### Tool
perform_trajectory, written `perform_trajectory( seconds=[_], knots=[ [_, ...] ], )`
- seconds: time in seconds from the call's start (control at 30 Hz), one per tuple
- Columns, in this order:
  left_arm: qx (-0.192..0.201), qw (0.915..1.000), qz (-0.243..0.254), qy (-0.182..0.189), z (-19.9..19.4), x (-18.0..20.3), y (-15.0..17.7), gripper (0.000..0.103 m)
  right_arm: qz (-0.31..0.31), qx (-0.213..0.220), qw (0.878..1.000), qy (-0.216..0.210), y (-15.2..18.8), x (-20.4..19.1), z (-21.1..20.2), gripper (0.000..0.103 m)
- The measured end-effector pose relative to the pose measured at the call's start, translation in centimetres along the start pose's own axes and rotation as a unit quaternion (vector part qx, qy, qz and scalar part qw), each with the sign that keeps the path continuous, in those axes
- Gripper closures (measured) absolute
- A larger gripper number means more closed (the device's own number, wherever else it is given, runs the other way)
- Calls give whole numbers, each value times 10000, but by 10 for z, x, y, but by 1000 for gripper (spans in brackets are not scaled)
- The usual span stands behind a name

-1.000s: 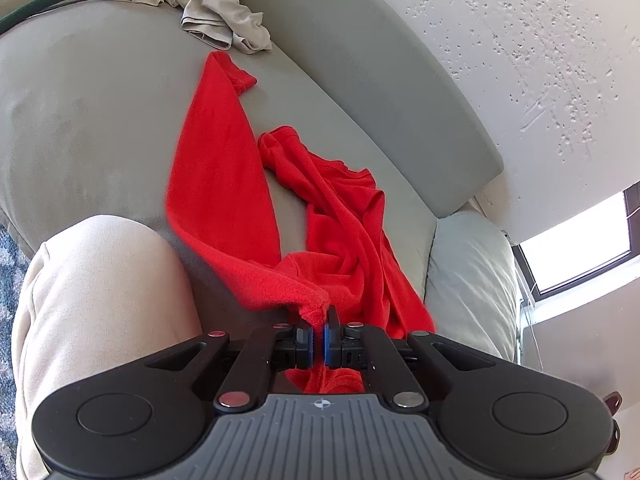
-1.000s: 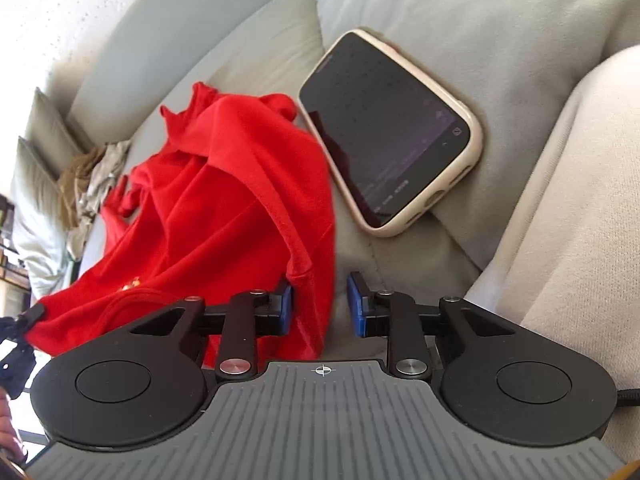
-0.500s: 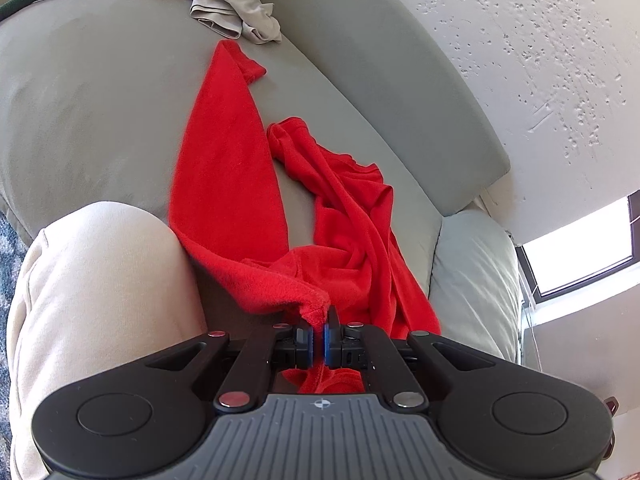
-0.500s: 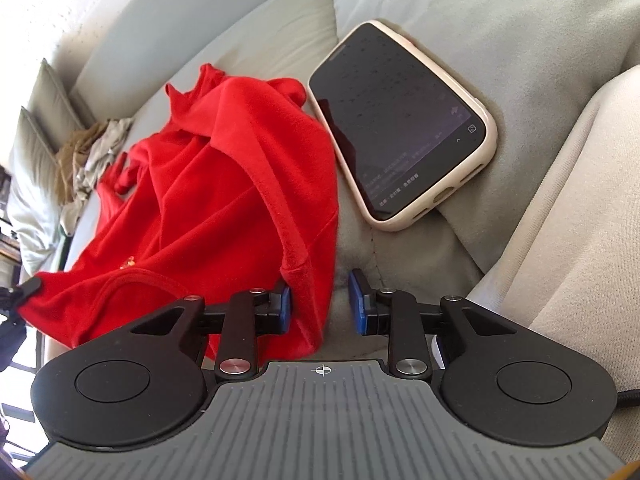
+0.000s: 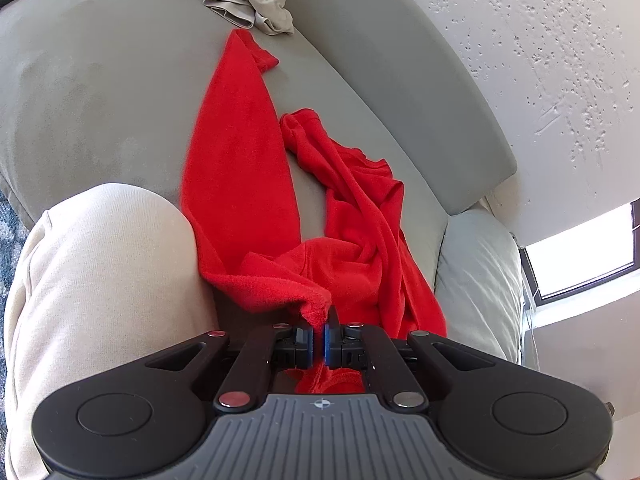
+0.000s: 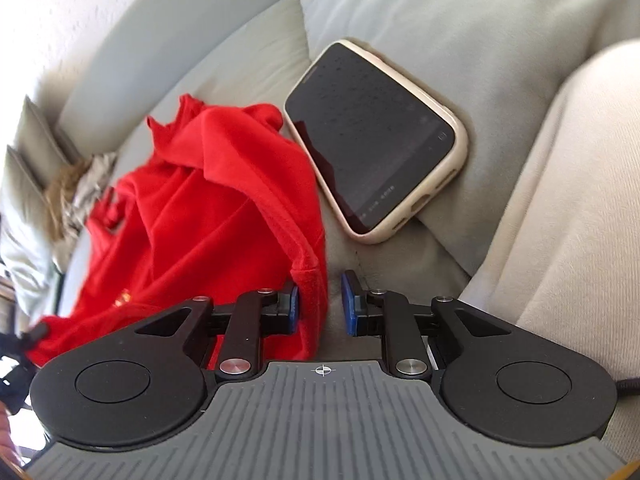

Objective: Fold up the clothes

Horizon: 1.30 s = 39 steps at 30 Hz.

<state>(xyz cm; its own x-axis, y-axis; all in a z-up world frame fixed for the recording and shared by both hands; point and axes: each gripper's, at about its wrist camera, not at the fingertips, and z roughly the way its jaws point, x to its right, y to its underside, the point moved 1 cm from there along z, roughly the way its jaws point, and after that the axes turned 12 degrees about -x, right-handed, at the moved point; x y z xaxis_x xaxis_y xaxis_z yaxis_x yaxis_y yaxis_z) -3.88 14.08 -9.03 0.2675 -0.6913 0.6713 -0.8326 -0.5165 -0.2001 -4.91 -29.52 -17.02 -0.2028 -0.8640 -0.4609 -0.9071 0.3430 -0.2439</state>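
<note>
Red fleece is pinched at its nearest hem between the pressed-together blue fingers [image 5: 307,344] of the left gripper [image 5: 319,343]; a little more of the cloth hangs below them. Just left of that grip is the person's knee [image 5: 100,280] in cream fabric, touching the cloth's edge. From the pinch the red garment [image 5: 240,184] runs away over the grey sofa seat [image 5: 92,100] in two strips, a flat one on the left and a bunched, twisted one on the right, with bare cushion between them. Beyond its far tip lies a crumpled beige garment [image 5: 244,4], just beside the red one.

On the other side, the right gripper [image 6: 320,302] has its fingers spread; a hemmed edge of the red garment [image 6: 216,200] lies against the left finger [image 6: 292,304], with a gap to the right one. Farther right, a phone [image 6: 372,136] in a pale case rests screen-up on the cushion, touching the red cloth.
</note>
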Motion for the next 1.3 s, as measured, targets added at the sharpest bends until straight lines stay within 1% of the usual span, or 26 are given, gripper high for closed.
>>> perform_trajectory(
  seconds=[0.03,0.1,0.13,0.17,0.23,0.3,0.33,0.37,0.43,0.47,0.5,0.57,0.6,0.63,0.73,0.8,0.83,0.87,0.93,0.97,1.0,1.07,1.1,1.17,1.23,1.3],
  knots=[
    [-7,10000,20,-14,1,1,0,101,-66,-5,9999,114,0,-3,1,83],
    [22,10000,71,-31,1,3,0,101,-155,-10,9995,279,-1,-7,-2,97],
    [45,9999,107,-31,-1,4,-1,101,-158,-7,9994,302,-2,-7,-6,101],
    [81,9998,166,-39,-3,6,-2,101,-162,-4,9993,324,-3,-8,-10,101],
    [176,9994,282,-62,-9,9,-6,102,117,48,9999,51,-7,-1,-23,101],
    [324,9990,298,78,-19,13,-14,103,627,135,9964,-552,-15,11,-39,101],
    [402,9986,258,235,-25,17,-21,103,909,151,9912,-947,-20,17,-47,101],
    [481,9978,217,396,-30,21,-28,103,1210,141,9829,-1379,-27,23,-53,101],
    [777,9943,298,664,-46,38,-47,103,1728,128,9599,-2204,-45,28,-63,101],
    [998,9910,410,792,-58,53,-57,103,1850,159,9483,-2574,-57,24,-69,101],
    [1241,9865,561,914,-72,70,-66,103,1844,257,9410,-2826,-70,16,-78,101],
    [1818,9722,925,1148,-109,107,-79,103,1622,515,9293,-3277,-99,-9,-102,101],
    [2104,9631,1107,1263,-128,126,-86,103,1501,667,9218,-3511,-113,-24,-117,101],
    [2447,9511,1306,1361,-150,145,-88,103,1303,873,9151,-3716,-127,-40,-137,101],
    [3434,9056,1857,1657,-218,196,-89,103,565,1586,8896,-4246,-161,-90,-206,101],
    [4004,8706,2192,1838,-259,220,-79,103,-28,2338,8640,-4459,-167,-117,-264,101],
    [4188,8587,2329,1817,-271,229,-74,102,-305,2756,8505,-4470,-165,-128,-291,101],
    [4286,8529,2408,1758,-278,235,-71,102,-568,3133,8417,-4361,-160,-139,-315,101],
    [4471,8414,2557,1637,-291,249,-65,102,-975,3497,8480,-3860,-153,-161,-344,101],
    [4462,8396,2594,1692,-294,252,-63,102,-1109,3614,8490,-3692,-150,-169,-355,101],
    [4454,8381,2616,1752,-294,254,-61,102,-1191,3726,8457,-3632,-147,-174,-365,101],
    [4447,8343,2698,1828,-294,255,-56,102,-1254,3934,8327,-3690,-139,-177,-385,101],
    [4411,8353,2709,1853,-292,254,-57,102,-1275,4009,8292,-3681,-136,-179,-392,101],
    [4336,8376,2726,1900,-288,254,-60,102,-1295,4109,8305,-3531,-133,-182,-401,101],
    [4211,8443,2723,1888,-278,254,-67,102,-1299,4112,8362,-3388,-136,-184,-403,101],
    [4025,8566,2690,1786,-262,255,-79,102,-1232,4015,8492,-3200,-146,-184,-397,101]
  ],
)
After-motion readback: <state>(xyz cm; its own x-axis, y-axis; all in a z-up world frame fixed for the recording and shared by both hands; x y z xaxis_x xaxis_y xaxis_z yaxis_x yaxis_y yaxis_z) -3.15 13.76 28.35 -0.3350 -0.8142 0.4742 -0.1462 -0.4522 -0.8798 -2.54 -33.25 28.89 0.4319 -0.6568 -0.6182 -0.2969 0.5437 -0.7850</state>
